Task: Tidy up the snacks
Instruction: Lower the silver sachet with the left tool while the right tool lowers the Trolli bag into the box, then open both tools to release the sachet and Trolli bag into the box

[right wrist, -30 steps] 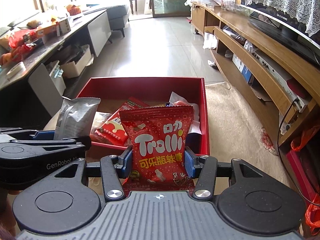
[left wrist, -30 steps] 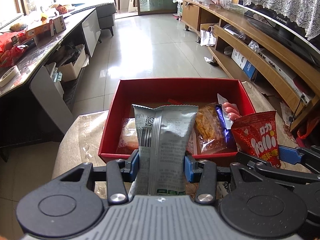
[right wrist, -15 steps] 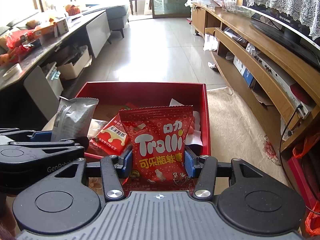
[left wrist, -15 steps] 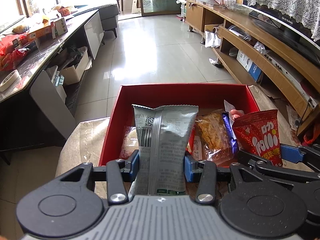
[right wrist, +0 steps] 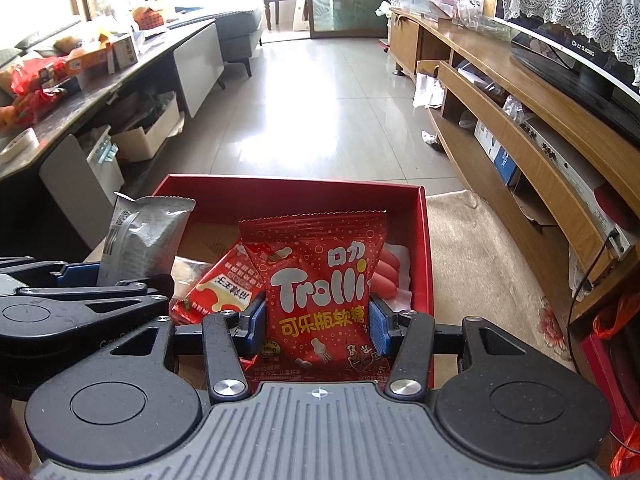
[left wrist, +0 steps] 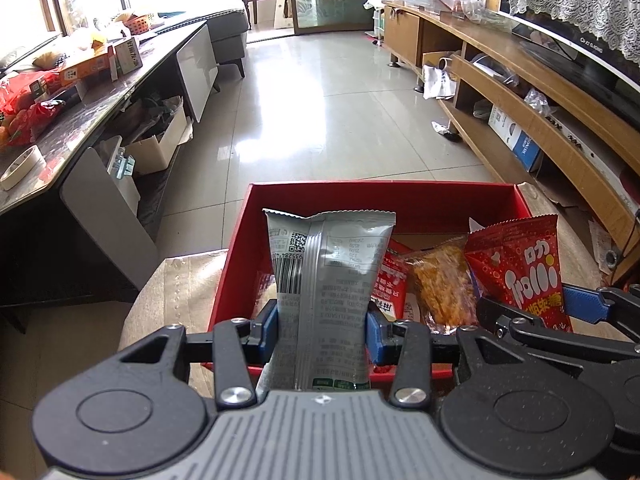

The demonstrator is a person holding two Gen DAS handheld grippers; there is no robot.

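My left gripper (left wrist: 322, 332) is shut on a grey snack packet (left wrist: 326, 276), held upright over the near edge of the red box (left wrist: 380, 196). My right gripper (right wrist: 318, 326) is shut on a red Trolli gummy bag (right wrist: 320, 284), upright over the same red box (right wrist: 288, 188). Each gripper shows in the other's view: the Trolli bag (left wrist: 520, 272) at right, the grey packet (right wrist: 140, 236) at left. In the box lie a red packet (right wrist: 220, 284), an orange-brown snack bag (left wrist: 438, 280) and pink sausages (right wrist: 388, 276).
The box sits on a beige cloth-covered surface (left wrist: 180, 292). A cluttered dark table (left wrist: 80, 96) stands at left, a long wooden TV cabinet (left wrist: 540, 120) at right, tiled floor (left wrist: 320, 100) beyond.
Both grippers, still holding their bags, have moved forward and over the red box. The box now sits lower and closer in both views.
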